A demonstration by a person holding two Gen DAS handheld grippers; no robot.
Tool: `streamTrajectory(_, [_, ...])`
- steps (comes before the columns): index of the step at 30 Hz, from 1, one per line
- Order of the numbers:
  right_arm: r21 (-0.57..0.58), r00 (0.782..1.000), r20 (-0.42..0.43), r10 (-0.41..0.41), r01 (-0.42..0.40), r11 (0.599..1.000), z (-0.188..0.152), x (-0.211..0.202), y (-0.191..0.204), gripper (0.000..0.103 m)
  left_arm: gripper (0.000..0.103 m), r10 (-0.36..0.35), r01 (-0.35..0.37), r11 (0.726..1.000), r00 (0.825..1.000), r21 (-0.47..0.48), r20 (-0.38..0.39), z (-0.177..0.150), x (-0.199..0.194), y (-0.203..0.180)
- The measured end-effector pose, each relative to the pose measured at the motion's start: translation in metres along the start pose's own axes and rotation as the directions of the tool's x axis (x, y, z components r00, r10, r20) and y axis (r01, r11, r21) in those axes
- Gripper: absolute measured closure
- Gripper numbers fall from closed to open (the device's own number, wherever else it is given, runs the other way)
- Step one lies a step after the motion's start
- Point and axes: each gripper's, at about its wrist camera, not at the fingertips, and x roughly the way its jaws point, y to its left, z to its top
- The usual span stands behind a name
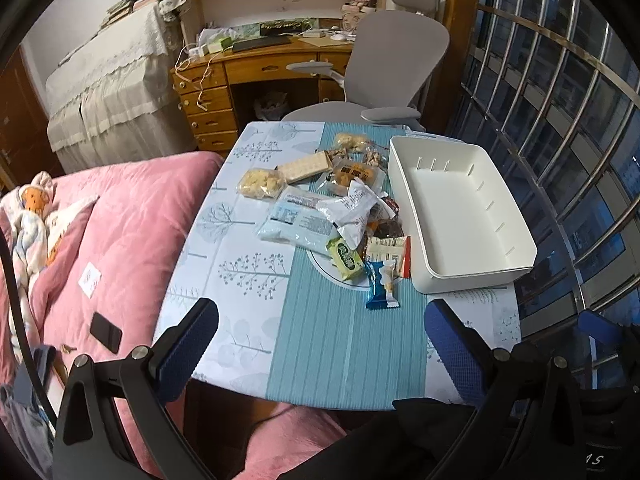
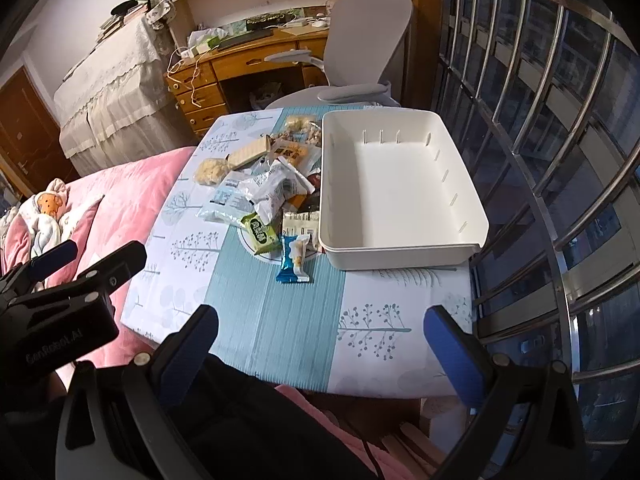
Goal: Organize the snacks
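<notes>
Dim, cool indoor light in both views, with a warm orange patch at the far left edge near the brown wooden door. Dark blue dusk behind the curved steel window bars, giving little light. Soft glare on the white rectangular plastic bin and on crinkled snack wrappers. Faint shadows only. Strong fisheye bending toward the edges, black vignette at corners. Slight softness and grain throughout; nearby blue-padded fingers blurred.

"GenRobot.AI", seemingly, on the left claw's black body; snack-pack print too small to read.
</notes>
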Motion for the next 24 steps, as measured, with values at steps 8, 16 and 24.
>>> streamTrajectory(8, [0.008,0.999,-0.034,0.032,-0.032,0.999,0.006,0.010,-0.006,0.000,0.001,0.001,-0.001,1.000,1.000,-0.026,-0.021,0.003,0.006,0.001])
streamTrajectory(16, [0.053,0.993,-0.094,0.067,-0.062,0.997,0.018,0.032,-0.006,0.000,0.001,0.018,-0.019,1.000,0.998,-0.020,-0.059,0.018,0.027,0.012])
streamTrajectory(24, [0.155,0.981,-0.175,0.089,-0.062,0.986,0.033,0.063,-0.001,0.000,0.001,-0.015,0.021,0.999,0.988,0.038,-0.155,0.042,0.066,0.029])
